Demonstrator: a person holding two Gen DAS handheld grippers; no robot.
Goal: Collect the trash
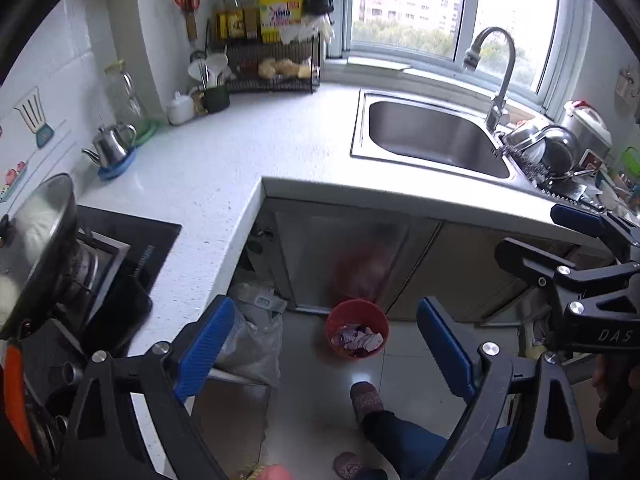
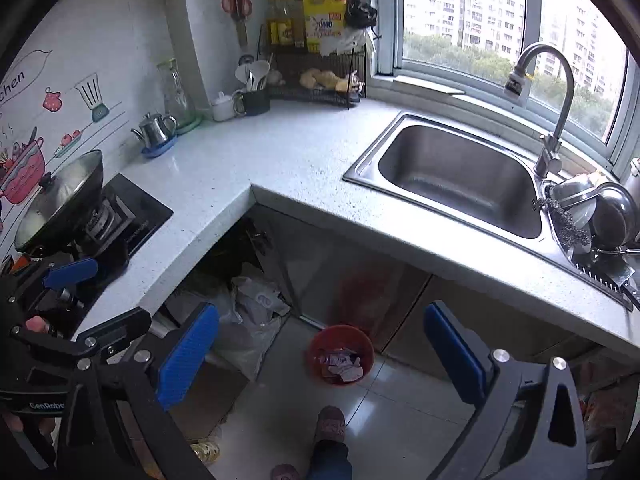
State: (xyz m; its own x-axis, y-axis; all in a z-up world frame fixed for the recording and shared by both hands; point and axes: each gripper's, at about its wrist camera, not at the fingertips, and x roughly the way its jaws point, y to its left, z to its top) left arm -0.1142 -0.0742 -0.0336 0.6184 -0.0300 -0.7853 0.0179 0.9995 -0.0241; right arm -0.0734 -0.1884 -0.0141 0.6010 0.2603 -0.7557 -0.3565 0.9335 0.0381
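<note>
A red waste bin (image 1: 360, 311) (image 2: 340, 336) stands on the tiled floor below the counter corner, in front of the cabinet doors. Crumpled purple and white paper (image 1: 358, 340) (image 2: 341, 363) lies inside it. My left gripper (image 1: 325, 350) hangs high above the floor, open, with nothing between its blue pads; the bin shows through the gap. My right gripper (image 2: 321, 354) is also open and empty, well above the bin. Each gripper appears at the edge of the other's view: the right gripper (image 1: 548, 236) and the left gripper (image 2: 93, 299).
A white L-shaped countertop (image 1: 248, 148) carries a steel sink (image 1: 432, 136) with a faucet (image 2: 554, 120), a hob with a lidded wok (image 2: 60, 196), a kettle (image 2: 155, 130) and a bottle rack (image 1: 272, 40). Plastic bags (image 2: 256, 320) sit under the counter. A person's slippered foot (image 1: 366, 400) is on the floor.
</note>
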